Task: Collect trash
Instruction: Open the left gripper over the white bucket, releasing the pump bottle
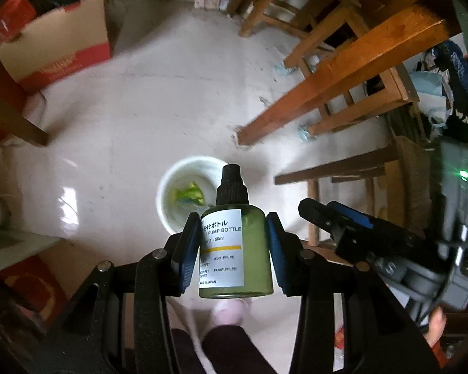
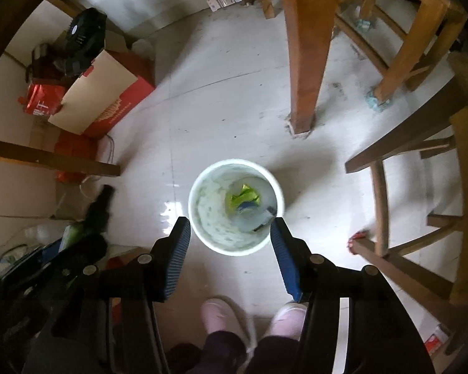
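Observation:
My left gripper (image 1: 232, 249) is shut on a small green pump bottle (image 1: 252, 249) with a black cap and white label, held upright in the air above the floor, a little right of a white bin (image 1: 171, 193). The bin (image 2: 202, 212) stands on the floor directly below my right gripper (image 2: 231, 243), which is open and empty. A green-yellow wrapper (image 2: 243, 199) and other scraps lie inside the bin. The left gripper with the bottle shows at the left edge of the right wrist view (image 2: 78, 237); the right gripper shows at the right of the left wrist view (image 1: 358, 227).
A wooden table leg (image 2: 305, 62) and chairs (image 2: 421, 46) stand beyond and right of the bin. A red and white cardboard box (image 2: 109, 99) with a black fan (image 2: 84, 37) sits at the left. The person's pink slippers (image 2: 221, 314) are just below the grippers.

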`<state>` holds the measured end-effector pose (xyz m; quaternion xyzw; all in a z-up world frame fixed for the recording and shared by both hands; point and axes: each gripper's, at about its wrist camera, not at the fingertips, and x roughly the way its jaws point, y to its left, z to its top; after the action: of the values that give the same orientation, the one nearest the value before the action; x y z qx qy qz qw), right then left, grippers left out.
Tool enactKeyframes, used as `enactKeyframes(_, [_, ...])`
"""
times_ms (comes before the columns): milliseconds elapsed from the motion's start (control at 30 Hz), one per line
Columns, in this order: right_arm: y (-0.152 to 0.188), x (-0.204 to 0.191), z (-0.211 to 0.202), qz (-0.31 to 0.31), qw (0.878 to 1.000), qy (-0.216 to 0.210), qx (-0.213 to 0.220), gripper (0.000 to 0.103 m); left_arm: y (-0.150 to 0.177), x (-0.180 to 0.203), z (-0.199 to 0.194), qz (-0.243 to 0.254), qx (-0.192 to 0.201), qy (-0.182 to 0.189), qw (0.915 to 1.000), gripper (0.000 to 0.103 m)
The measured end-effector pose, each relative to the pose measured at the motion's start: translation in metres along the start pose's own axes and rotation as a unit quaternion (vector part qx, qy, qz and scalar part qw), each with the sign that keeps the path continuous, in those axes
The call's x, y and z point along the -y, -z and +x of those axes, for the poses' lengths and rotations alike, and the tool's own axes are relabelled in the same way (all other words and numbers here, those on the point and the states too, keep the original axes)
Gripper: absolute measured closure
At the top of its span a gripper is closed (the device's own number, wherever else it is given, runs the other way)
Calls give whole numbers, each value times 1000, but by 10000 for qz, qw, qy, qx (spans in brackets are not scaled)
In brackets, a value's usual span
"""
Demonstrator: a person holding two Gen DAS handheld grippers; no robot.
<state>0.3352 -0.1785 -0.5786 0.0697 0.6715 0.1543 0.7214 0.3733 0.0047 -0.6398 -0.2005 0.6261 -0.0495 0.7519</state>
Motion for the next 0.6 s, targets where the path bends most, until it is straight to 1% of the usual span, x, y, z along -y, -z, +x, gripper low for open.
enactKeyframes(33, [0,1,-3,-4,10000,8,-28,53,-1,2,4,22,-75,-15,10000,60])
enactKeyframes(67, [1,2,-8,-4,10000,6,-46,53,-2,4,6,57,-133,-112,9998,56])
enactKeyframes(100, [0,2,-10,-6,10000,8,-51,53,-3,6,7,90,-171,-256,9995,55])
enactKeyframes(167, [0,1,-20,-24,10000,30,-33,53,-4,9,3,166,-169,-423,9988,55])
enactKeyframes(300, [-2,-6,-41,-46,10000,45,47,53,-6,16,-16,197,-124,-437,9988,54])
enactKeyframes(333, [-3,-7,-43,-46,10000,42,66,53,-7,18,-24,215,-87,-441,9988,54])
enactKeyframes(433, [-6,-16,-66,-77,9998,27,156,53,-10,25,-50,291,33,-503,9983,54])
enactKeyframes(533, [-10,-26,-92,-122,9996,5,272,53,-13,36,-90,403,215,-571,9973,54])
enactKeyframes(600, [-12,-36,-116,-166,9991,-10,393,53,-15,41,-115,439,334,-572,9968,54])
